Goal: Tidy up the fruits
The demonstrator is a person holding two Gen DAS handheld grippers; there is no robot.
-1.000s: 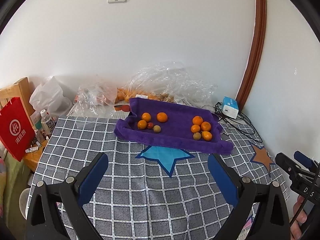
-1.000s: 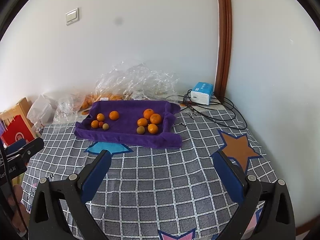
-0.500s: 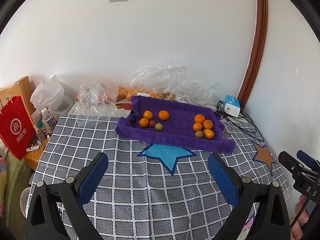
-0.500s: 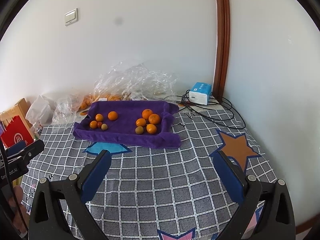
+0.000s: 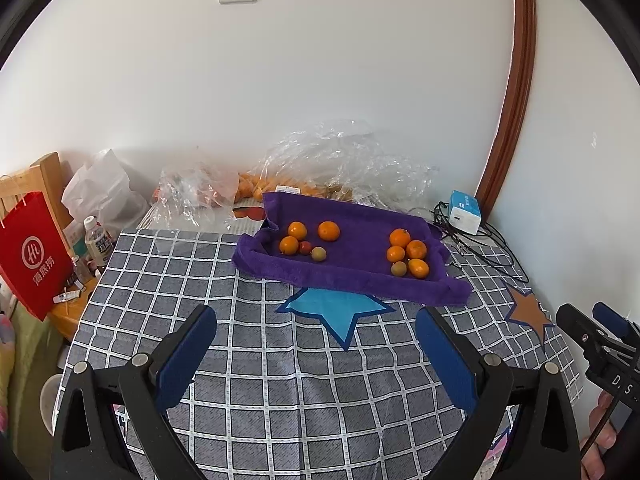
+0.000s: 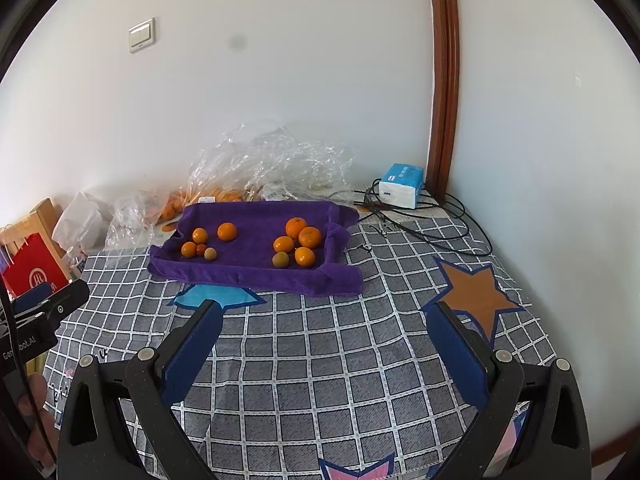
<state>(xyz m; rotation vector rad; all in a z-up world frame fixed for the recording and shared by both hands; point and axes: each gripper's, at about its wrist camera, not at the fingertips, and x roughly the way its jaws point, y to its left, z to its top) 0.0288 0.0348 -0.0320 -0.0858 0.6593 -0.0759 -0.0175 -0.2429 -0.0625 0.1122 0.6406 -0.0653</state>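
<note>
- I held my left gripper (image 5: 316,344) low in the frame of its own view, above the checked cloth (image 5: 280,360), its blue-padded fingers spread wide apart with nothing between them.
- My right gripper (image 6: 320,340) sat likewise at the bottom of its view, fingers wide apart and empty, over the same cloth (image 6: 320,360).
- The fruit lay on a purple towel (image 5: 352,276) with raised edges, at the centre of the left view, well apart from both grippers.
- On the towel's left side sat a group (image 5: 304,240): three oranges, a small red fruit and a small brownish fruit, close together.
- On its right side sat a second group (image 5: 408,254): four oranges and one brownish fruit, touching or nearly so.
- In the right view the towel (image 6: 248,272) was left of centre, with the same two groups, left (image 6: 206,242) and right (image 6: 298,242).
- Behind the towel, against the white wall, lay crumpled clear bags (image 5: 344,160), some with more orange fruit inside.
- A blue and white box (image 5: 464,210) with black cables (image 5: 492,240) sat to the right of the towel, near a brown door frame (image 5: 516,80).
- A red paper bag (image 5: 32,256) stood at the left edge of the left view, beside a small bottle (image 5: 96,240).
- My right gripper's tip showed at the lower right edge of the left view; my left gripper's tip showed at the left edge of the right view.
</note>
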